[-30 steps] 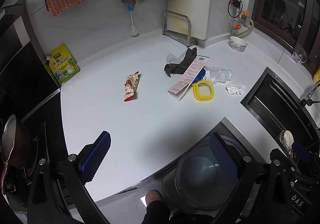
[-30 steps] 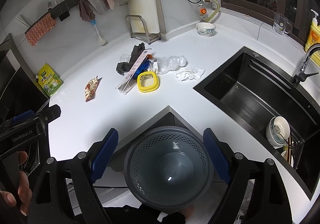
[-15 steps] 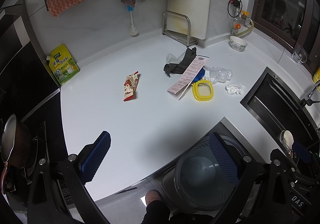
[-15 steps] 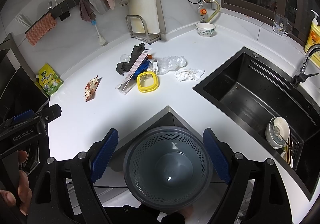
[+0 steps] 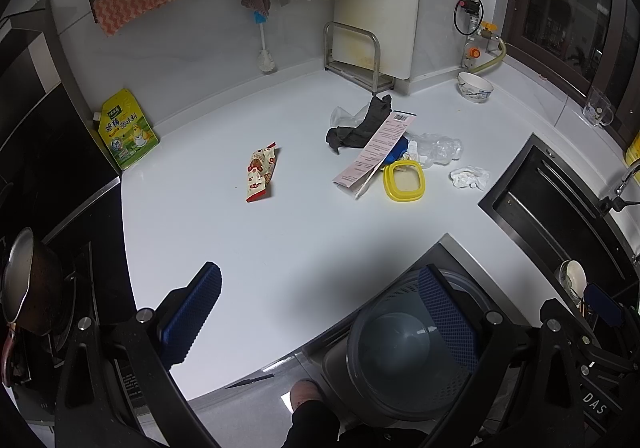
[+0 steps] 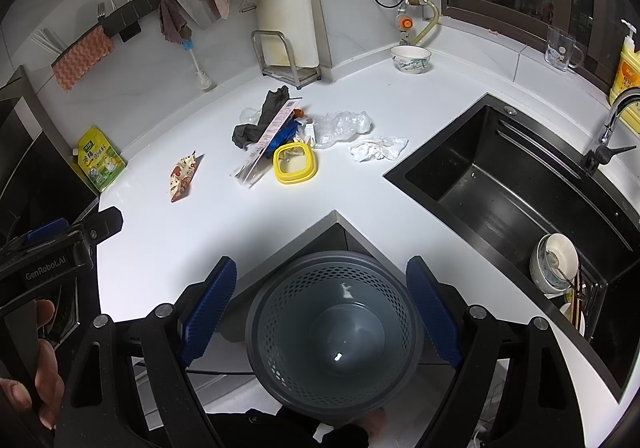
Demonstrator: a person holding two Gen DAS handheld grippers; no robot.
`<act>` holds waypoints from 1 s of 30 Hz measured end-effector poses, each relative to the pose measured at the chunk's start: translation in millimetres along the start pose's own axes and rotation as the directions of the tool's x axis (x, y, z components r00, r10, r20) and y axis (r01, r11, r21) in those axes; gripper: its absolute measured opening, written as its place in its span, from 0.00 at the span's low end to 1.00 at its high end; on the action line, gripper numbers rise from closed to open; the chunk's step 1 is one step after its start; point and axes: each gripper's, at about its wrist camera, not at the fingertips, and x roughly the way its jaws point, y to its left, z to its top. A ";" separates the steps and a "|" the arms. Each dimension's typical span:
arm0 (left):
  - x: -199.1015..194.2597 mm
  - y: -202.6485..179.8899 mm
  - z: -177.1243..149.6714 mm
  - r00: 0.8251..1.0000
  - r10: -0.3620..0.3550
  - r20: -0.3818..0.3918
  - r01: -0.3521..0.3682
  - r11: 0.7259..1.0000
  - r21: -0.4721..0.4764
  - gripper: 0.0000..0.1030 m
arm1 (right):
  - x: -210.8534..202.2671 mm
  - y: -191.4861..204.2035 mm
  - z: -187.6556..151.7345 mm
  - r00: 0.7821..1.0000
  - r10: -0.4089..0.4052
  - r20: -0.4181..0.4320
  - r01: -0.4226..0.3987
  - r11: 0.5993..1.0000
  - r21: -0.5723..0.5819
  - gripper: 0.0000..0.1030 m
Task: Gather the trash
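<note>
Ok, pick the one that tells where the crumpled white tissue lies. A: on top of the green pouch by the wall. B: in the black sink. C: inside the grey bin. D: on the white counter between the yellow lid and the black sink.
D: the crumpled white tissue lies on the counter, right of the yellow lid and just short of the black sink; the grey bin holds no tissue.

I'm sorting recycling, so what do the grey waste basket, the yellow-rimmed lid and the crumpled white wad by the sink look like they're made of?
Grey waste basket: moulded plastic, matte, with rows of punched holes round its wall.
Yellow-rimmed lid: plastic, probably; glossy yellow rim round a pale centre panel.
Crumpled white wad: likely tissue or paper towel, with soft, dull creases and no shine.
</note>
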 end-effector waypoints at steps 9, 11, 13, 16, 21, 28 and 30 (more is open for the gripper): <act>3.3 3.5 3.8 1.000 0.009 -0.002 -0.009 1.000 -0.012 0.94 | -3.2 -1.4 -1.2 1.000 0.010 0.001 -0.010 1.000 -0.011 0.80; -1.8 3.2 6.0 1.000 0.015 -0.003 -0.015 1.000 -0.020 0.94 | -3.1 -2.5 -2.1 1.000 0.017 -0.002 -0.018 1.000 -0.018 0.80; -2.2 4.1 4.6 1.000 0.020 -0.005 -0.020 0.999 -0.032 0.94 | -2.7 -3.9 -3.8 1.000 0.025 -0.002 -0.025 0.999 -0.028 0.80; -1.0 5.9 -2.0 0.999 0.032 -0.013 -0.033 0.998 -0.053 0.94 | -1.4 -7.8 -4.7 0.999 0.041 0.001 -0.041 0.998 -0.045 0.80; 3.1 9.9 -10.9 0.997 0.077 -0.019 -0.079 0.993 -0.086 0.94 | 4.8 -20.1 -9.7 0.997 0.074 0.007 -0.073 0.994 -0.079 0.80; 27.9 26.2 -15.3 0.991 0.128 -0.040 -0.132 0.985 -0.111 0.94 | 37.6 -39.7 -2.6 0.995 0.095 -0.041 -0.098 0.992 -0.084 0.80; 39.7 35.9 -9.0 0.990 0.135 -0.042 -0.140 0.982 -0.127 0.94 | 47.2 -42.8 2.3 0.994 0.097 -0.048 -0.100 0.992 -0.076 0.80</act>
